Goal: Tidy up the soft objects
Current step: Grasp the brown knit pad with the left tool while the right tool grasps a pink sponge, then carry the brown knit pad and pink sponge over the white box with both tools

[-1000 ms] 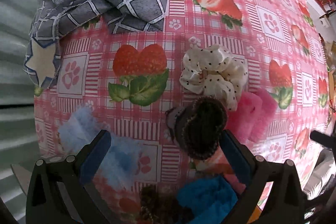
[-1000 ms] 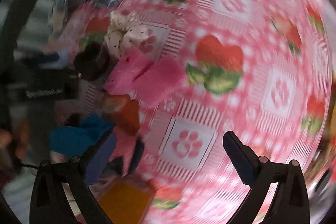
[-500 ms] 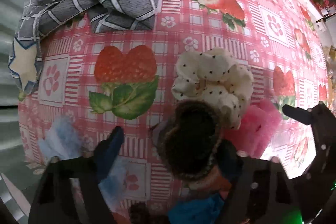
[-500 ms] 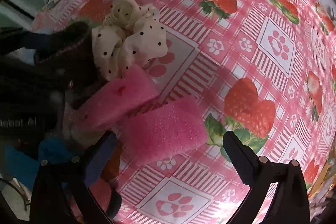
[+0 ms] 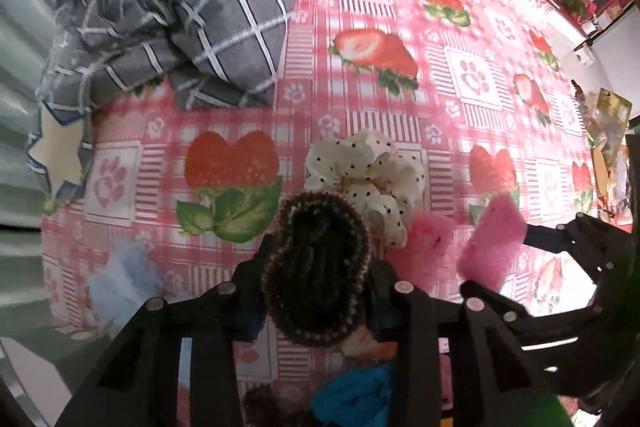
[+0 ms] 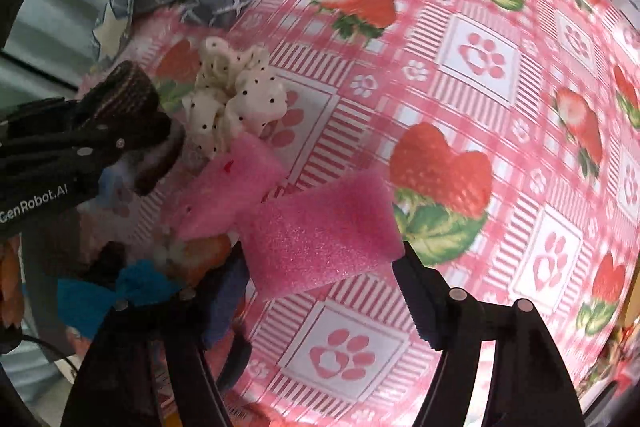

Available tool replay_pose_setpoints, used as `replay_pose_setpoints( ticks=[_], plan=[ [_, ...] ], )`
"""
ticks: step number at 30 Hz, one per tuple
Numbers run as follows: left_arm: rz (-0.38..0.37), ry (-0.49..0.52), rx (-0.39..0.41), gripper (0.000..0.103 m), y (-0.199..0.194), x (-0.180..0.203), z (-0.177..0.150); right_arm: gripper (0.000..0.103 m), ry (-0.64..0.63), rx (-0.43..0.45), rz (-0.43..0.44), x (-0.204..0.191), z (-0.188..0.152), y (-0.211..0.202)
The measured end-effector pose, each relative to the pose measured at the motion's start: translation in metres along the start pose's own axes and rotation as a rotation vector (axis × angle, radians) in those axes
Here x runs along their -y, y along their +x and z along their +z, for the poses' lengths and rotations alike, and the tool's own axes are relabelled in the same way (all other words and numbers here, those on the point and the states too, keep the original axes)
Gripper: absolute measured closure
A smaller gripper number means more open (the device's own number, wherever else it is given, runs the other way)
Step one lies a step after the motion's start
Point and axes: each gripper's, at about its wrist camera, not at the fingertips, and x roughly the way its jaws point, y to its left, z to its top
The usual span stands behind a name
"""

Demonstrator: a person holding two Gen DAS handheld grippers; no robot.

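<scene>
A dark brown knitted scrunchie [image 5: 320, 267] sits between the fingers of my left gripper [image 5: 318, 269]. The jaws are closing and the pads press its sides. In the right wrist view the same scrunchie [image 6: 120, 91] hangs in the left gripper [image 6: 108, 131] above the tablecloth. A pink sponge [image 6: 320, 231] spans the gap of my right gripper [image 6: 320, 261]. Its jaws are closing, both pads touch the sponge's ends and one end is pinched. The left wrist view shows this sponge [image 5: 492, 243] tilted up in the right gripper [image 5: 498, 261].
A white polka-dot scrunchie [image 5: 368, 167] and a second pink sponge [image 5: 424, 243] lie just beyond the grippers. A grey checked cloth [image 5: 180, 27] is bunched at the far left. A light blue fluffy piece [image 5: 120, 279] and a blue item [image 5: 352, 395] lie near the strawberry tablecloth's [image 5: 472, 79] near edge.
The left jaws have come in from wide apart onto the dark scrunchie. The right gripper has moved over the pink sponge and narrowed on it; the sponge now tilts up.
</scene>
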Motion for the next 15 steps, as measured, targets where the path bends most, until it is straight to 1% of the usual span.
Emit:
replay_pose_setpoints(
  ticks=[5, 8, 9, 12, 13, 15],
  plan=[
    [0.01, 0.008, 0.04, 0.062, -0.031, 0.006, 0.003, 0.03, 0.058, 0.023, 0.019, 0.01, -0.009, -0.033],
    [0.007, 0.009, 0.066, 0.062, -0.049, 0.007, -0.007, 0.03, 0.089, 0.041, 0.034, 0.012, -0.022, -0.051],
    [0.004, 0.01, 0.074, 0.062, -0.054, 0.007, -0.008, 0.03, 0.1, 0.045, 0.038, 0.014, -0.019, -0.056],
    [-0.002, 0.012, 0.1, 0.062, -0.072, 0.008, -0.019, 0.03, 0.138, 0.059, 0.059, 0.012, -0.027, -0.073],
    [-0.008, 0.01, 0.104, 0.062, -0.076, 0.008, -0.022, 0.03, 0.146, 0.06, 0.066, 0.015, -0.034, -0.082],
    [-0.015, 0.01, 0.111, 0.062, -0.084, 0.008, -0.031, 0.03, 0.161, 0.065, 0.077, 0.006, -0.039, -0.087]
  ],
)
